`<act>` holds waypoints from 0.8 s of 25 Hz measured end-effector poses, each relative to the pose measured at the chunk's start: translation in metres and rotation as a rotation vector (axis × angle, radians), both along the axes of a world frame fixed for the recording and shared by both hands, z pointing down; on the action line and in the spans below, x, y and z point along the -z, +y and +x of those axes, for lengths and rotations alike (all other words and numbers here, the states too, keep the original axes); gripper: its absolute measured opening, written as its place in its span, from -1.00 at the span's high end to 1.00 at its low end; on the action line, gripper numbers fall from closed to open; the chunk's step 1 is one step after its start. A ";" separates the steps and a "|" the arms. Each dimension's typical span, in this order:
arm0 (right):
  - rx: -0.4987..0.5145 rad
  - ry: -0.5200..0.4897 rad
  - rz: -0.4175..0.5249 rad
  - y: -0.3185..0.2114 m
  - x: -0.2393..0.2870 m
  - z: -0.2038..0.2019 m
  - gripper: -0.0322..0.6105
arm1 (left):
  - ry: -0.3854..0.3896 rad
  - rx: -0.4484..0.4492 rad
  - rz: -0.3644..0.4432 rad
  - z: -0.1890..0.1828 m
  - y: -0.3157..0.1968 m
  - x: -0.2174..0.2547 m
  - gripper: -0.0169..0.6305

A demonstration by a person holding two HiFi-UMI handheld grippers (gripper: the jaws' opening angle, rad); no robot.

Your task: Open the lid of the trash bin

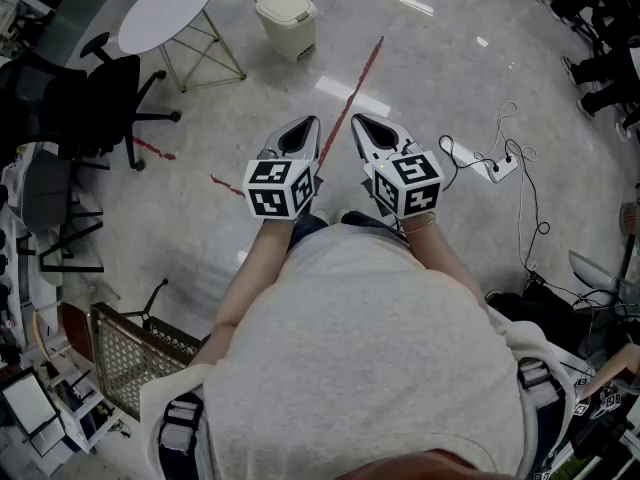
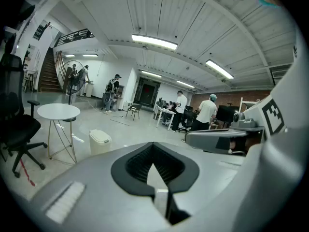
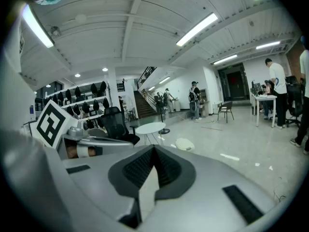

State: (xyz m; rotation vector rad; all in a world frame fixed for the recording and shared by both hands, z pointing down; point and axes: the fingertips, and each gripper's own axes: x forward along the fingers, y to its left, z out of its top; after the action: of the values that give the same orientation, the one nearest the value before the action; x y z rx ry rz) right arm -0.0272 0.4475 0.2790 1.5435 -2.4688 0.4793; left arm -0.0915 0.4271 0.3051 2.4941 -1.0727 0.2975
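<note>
The trash bin (image 1: 285, 18) stands on the floor well ahead of the person, apart from both grippers. It is 1 small cream-coloured bin with rounded corners, and its lid lies flat and shut on top. Just left of it in the head view is 1 round white table (image 1: 166, 10) on thin wire legs, and beside that 1 black office chair (image 1: 100, 98). The floor is glossy pale grey and mirrors the ceiling lights; 1 red line (image 1: 360, 78) runs along it to the right of the bin, toward the grippers. 1 white power strip (image 1: 497, 166) with trailing cables lies to the right.

The room is a large open hall with a white ribbed ceiling, strip lights, a staircase and several people standing at desks far off.

The 2 grippers are held side by side at waist height. The left gripper (image 2: 153, 144) has its jaws brought together, tips touching, with nothing between them. The right gripper (image 3: 154, 148) is likewise closed and empty.
</note>
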 end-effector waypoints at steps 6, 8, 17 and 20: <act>-0.005 0.008 0.012 -0.003 0.002 0.004 0.88 | -0.001 0.012 -0.002 0.002 -0.005 -0.003 0.92; -0.010 0.006 0.014 -0.003 0.003 0.008 0.88 | 0.003 0.014 -0.001 0.004 -0.005 -0.002 0.92; 0.002 -0.028 0.024 -0.002 0.006 0.008 0.88 | 0.077 0.001 0.008 0.015 -0.006 0.006 0.92; 0.019 -0.009 0.024 0.001 0.003 0.014 0.88 | 0.079 0.006 -0.002 0.022 -0.004 0.002 0.92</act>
State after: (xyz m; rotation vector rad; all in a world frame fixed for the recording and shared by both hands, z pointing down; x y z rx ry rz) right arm -0.0133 0.4489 0.2761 1.5286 -2.5027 0.4563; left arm -0.0696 0.4236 0.3032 2.4788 -1.0477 0.1968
